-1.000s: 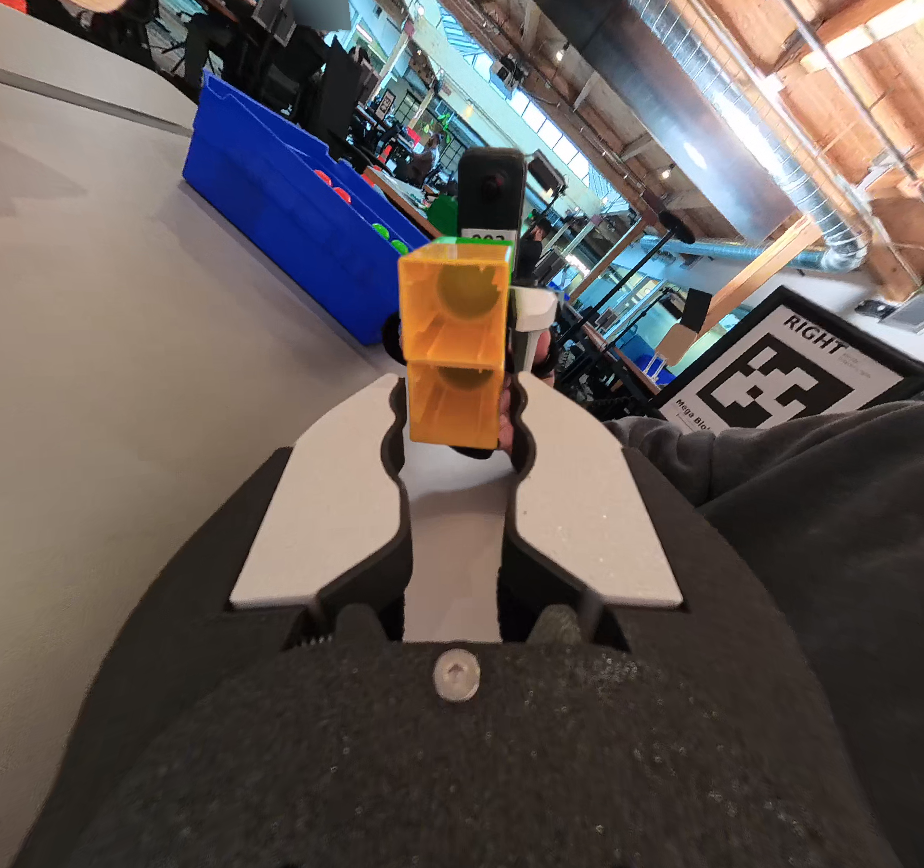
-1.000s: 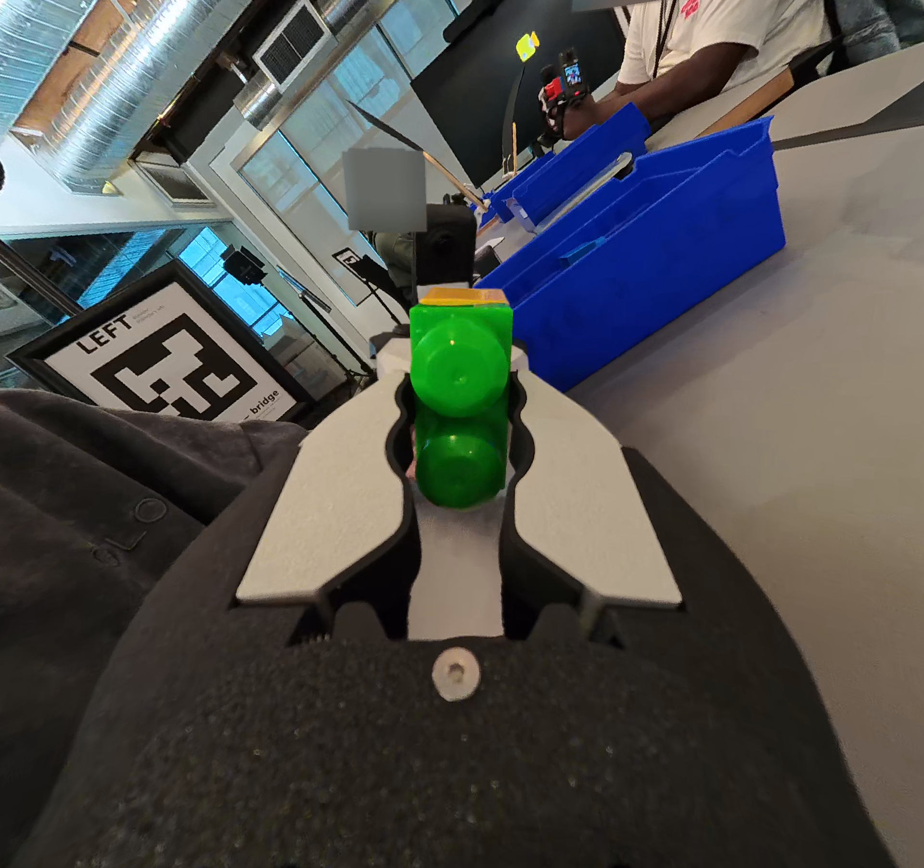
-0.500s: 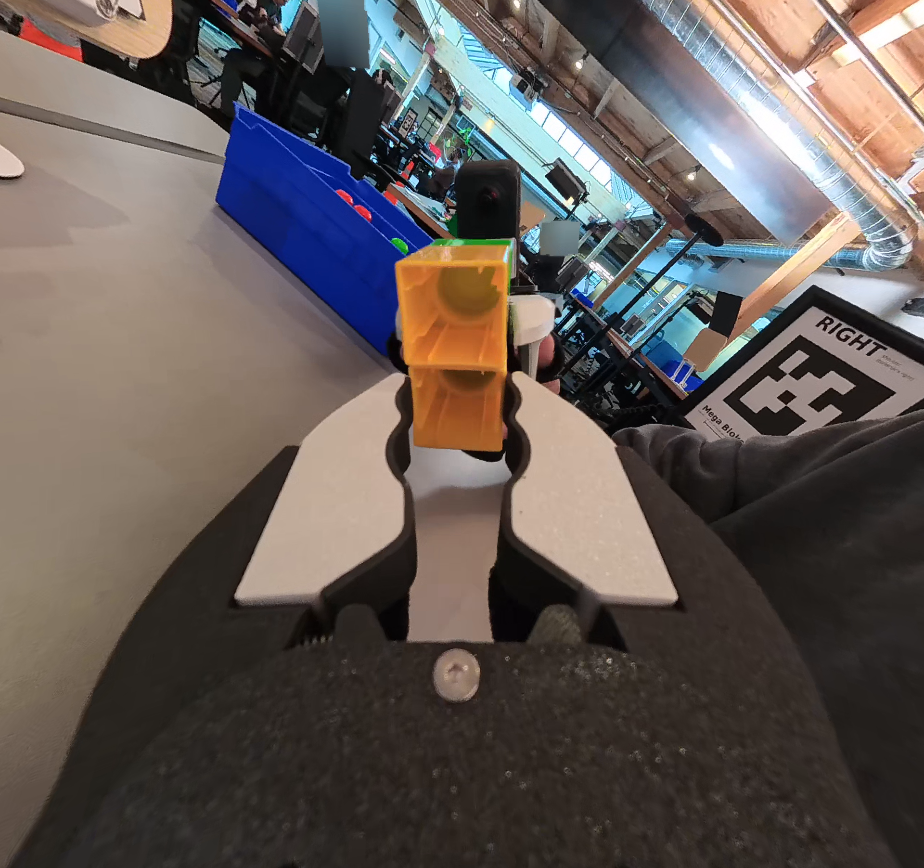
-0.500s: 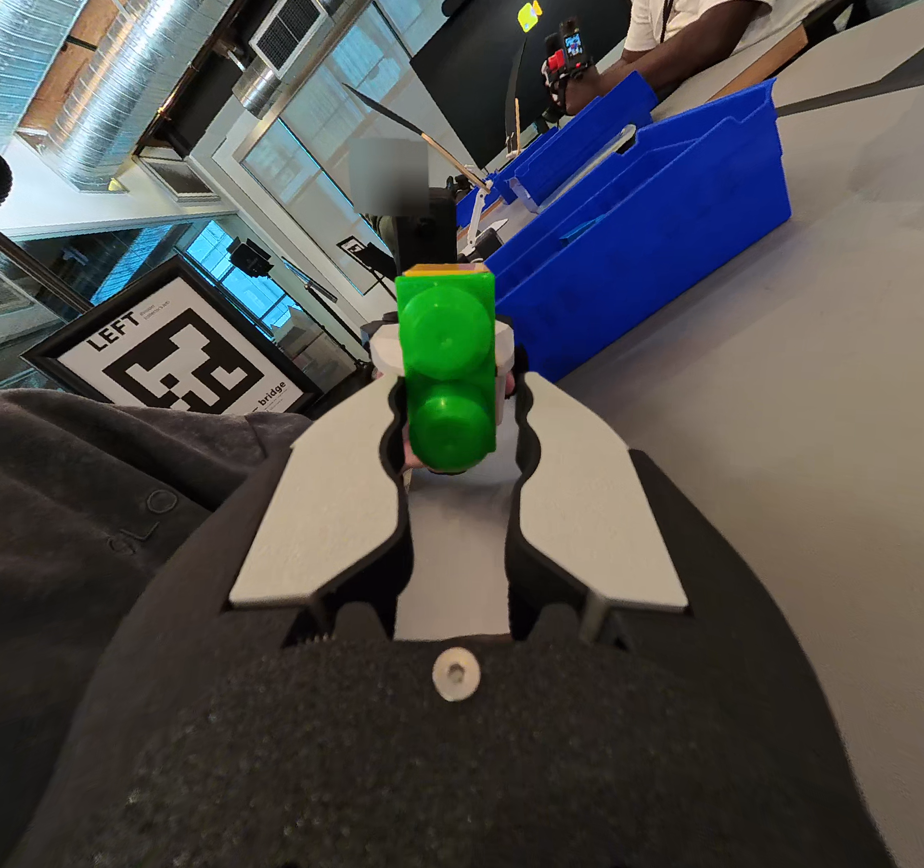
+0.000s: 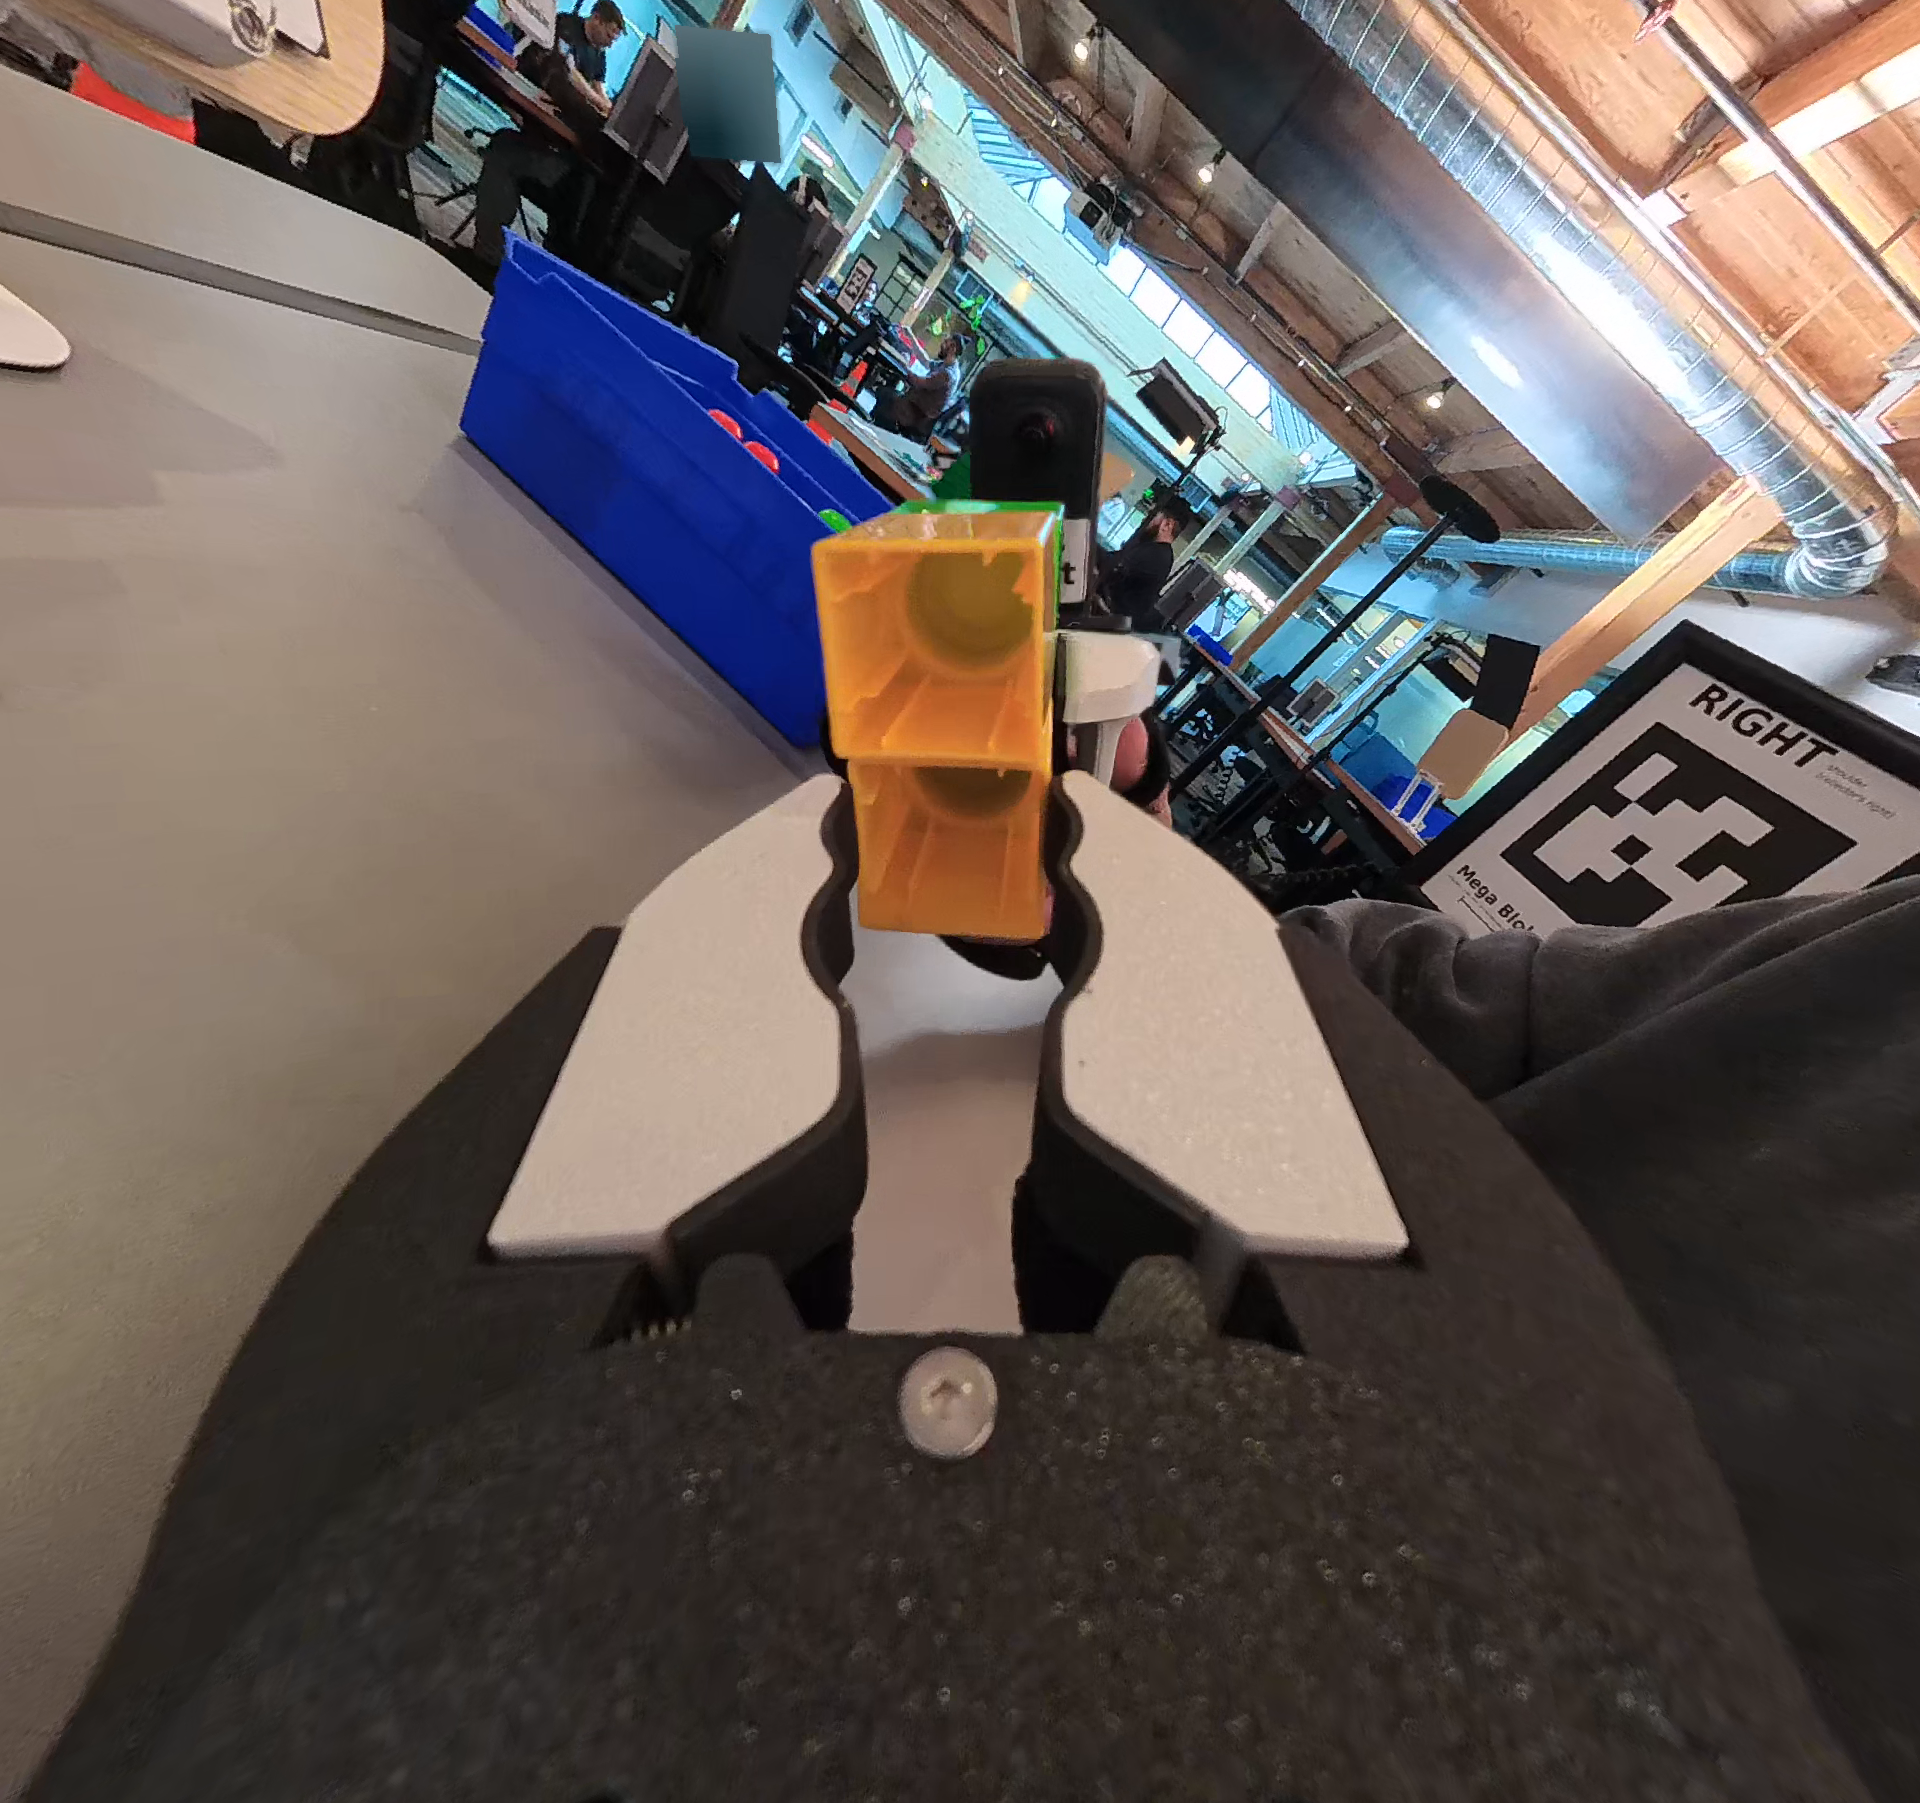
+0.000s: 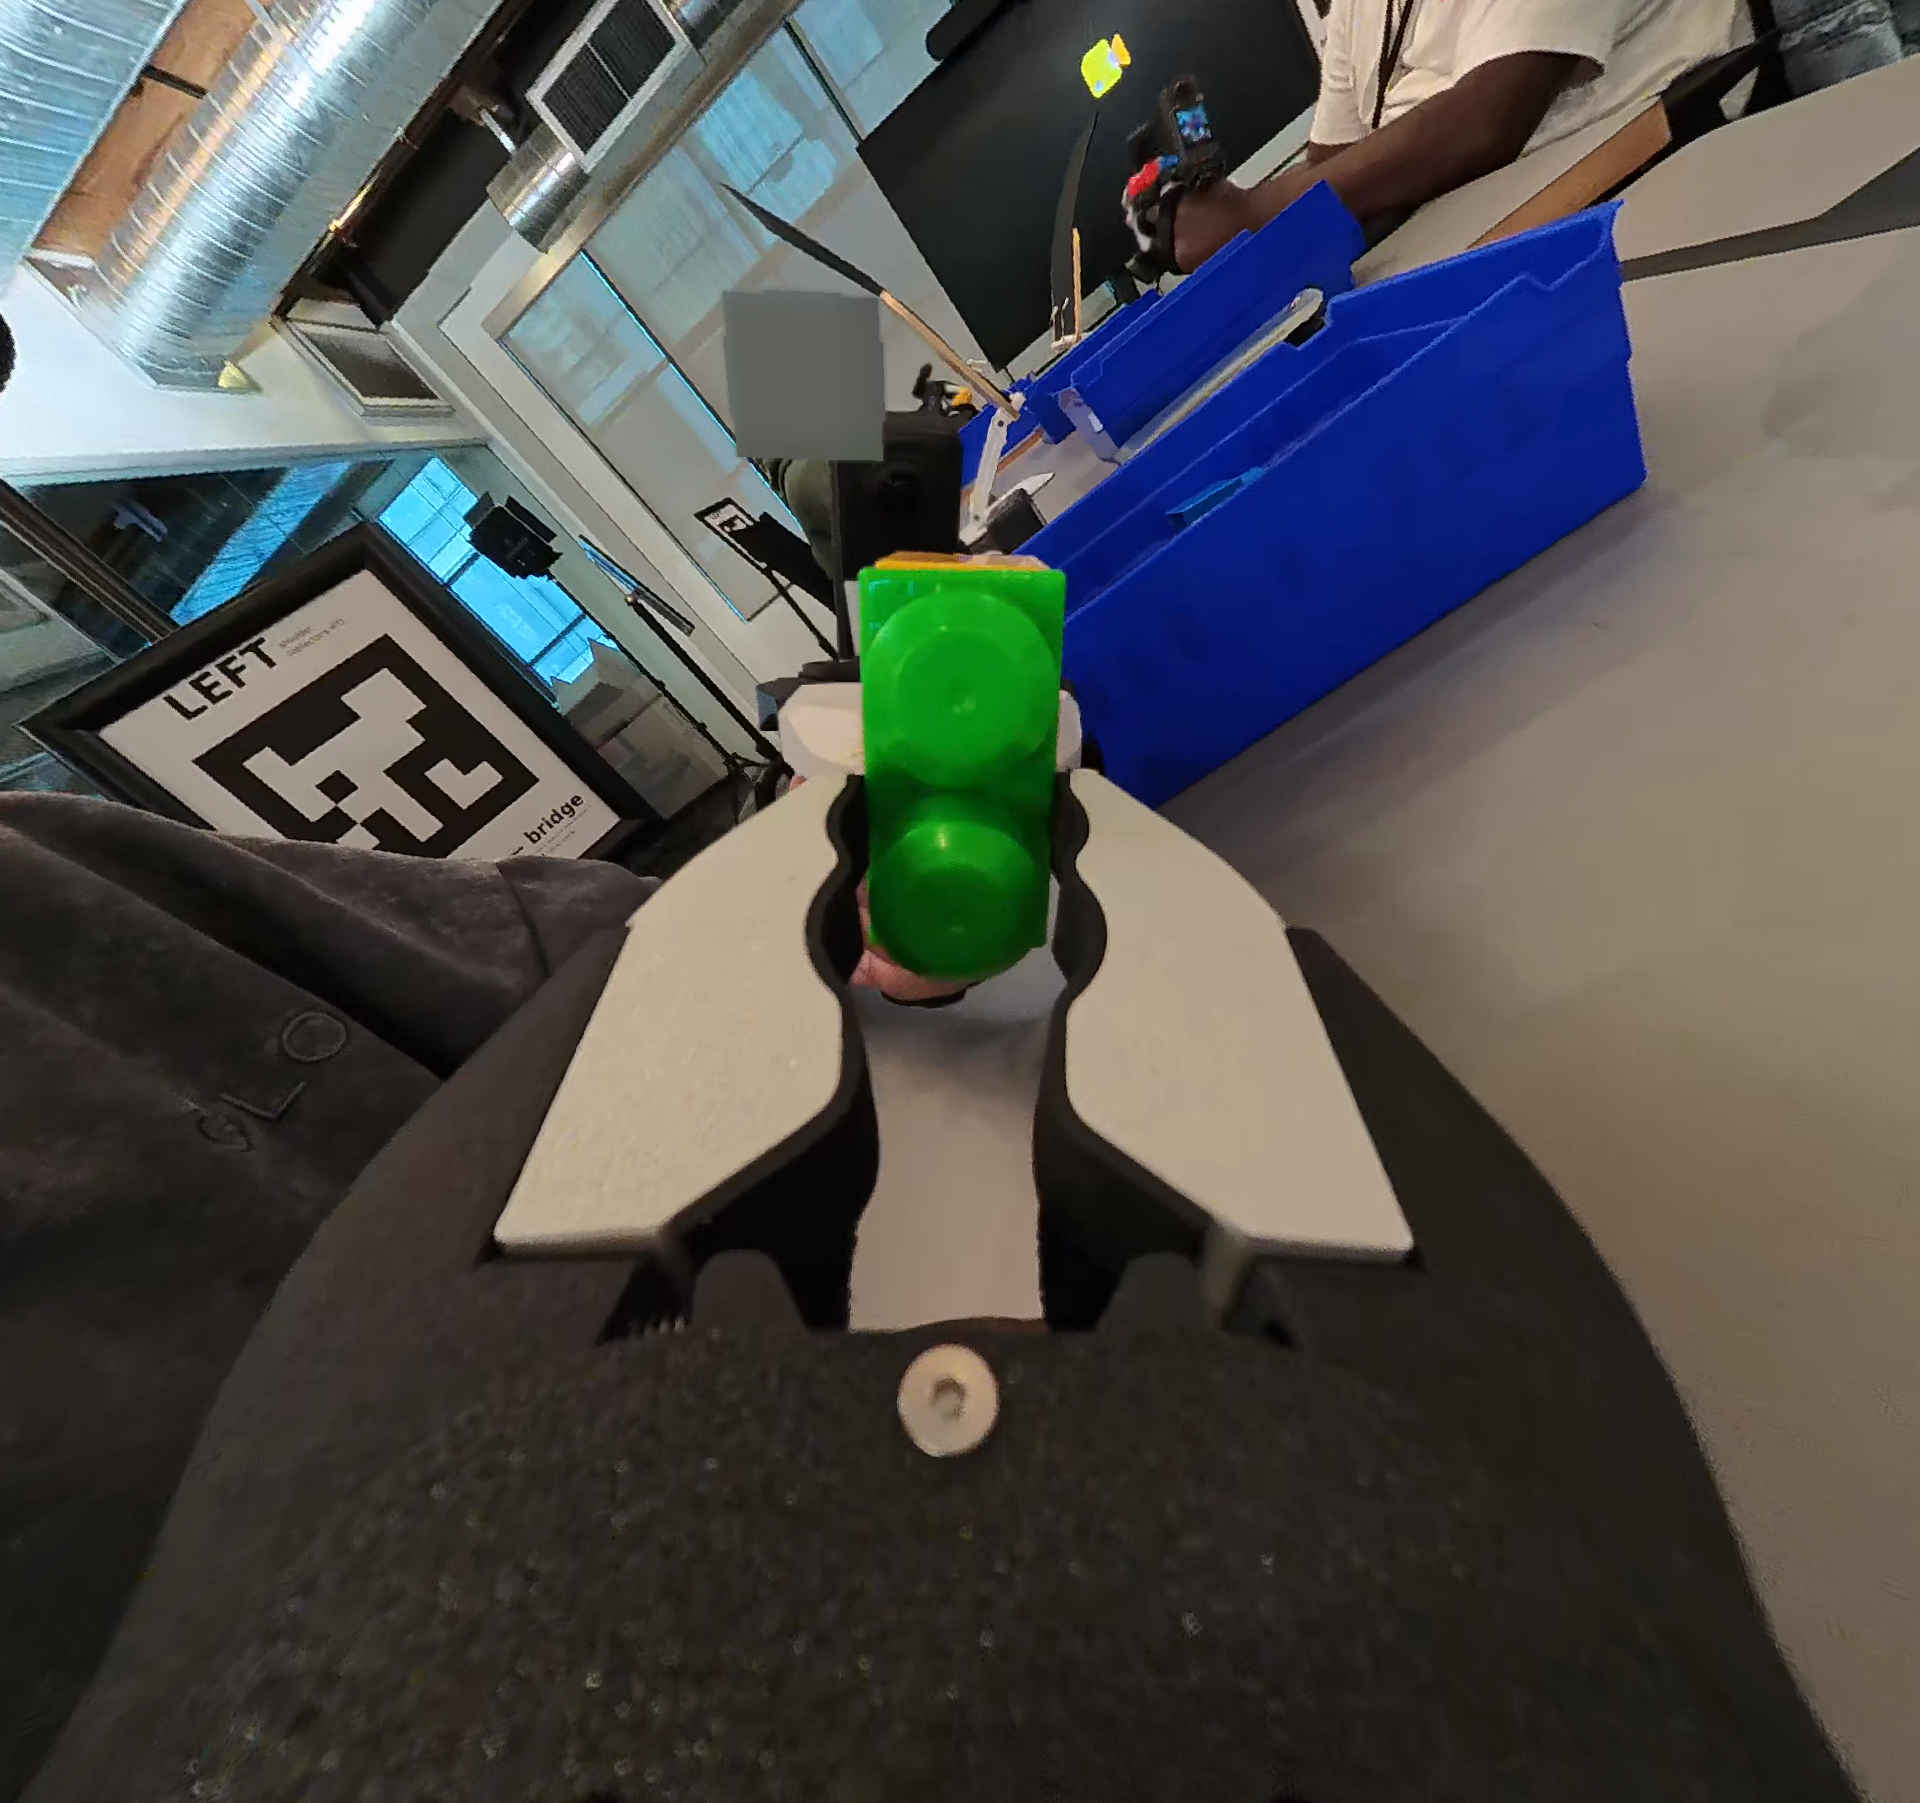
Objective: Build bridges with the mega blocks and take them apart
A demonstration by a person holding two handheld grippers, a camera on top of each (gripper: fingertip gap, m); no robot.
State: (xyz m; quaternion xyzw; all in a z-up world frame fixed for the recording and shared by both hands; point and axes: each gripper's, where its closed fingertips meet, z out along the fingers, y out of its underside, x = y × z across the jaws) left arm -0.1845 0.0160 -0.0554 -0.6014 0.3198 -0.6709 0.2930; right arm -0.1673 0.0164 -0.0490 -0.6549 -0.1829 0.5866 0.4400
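An orange block and a green block are joined and held in the air between my two grippers, which face each other. My left gripper is shut on the orange block, whose hollow underside faces this camera; a sliver of the green block shows behind it. My right gripper is shut on the green block, whose two studs face its camera; the orange block shows as a thin edge behind. Each view shows the other gripper's camera behind the blocks.
A blue bin stands on the grey table and holds red and green blocks; it also shows in the right wrist view. A dark sleeve and framed marker boards lie close by. A person sits at the far table.
Both grippers have shifted and turned slightly, so the bin and background sit differently in both views. The blocks are still joined and both grips are unchanged.
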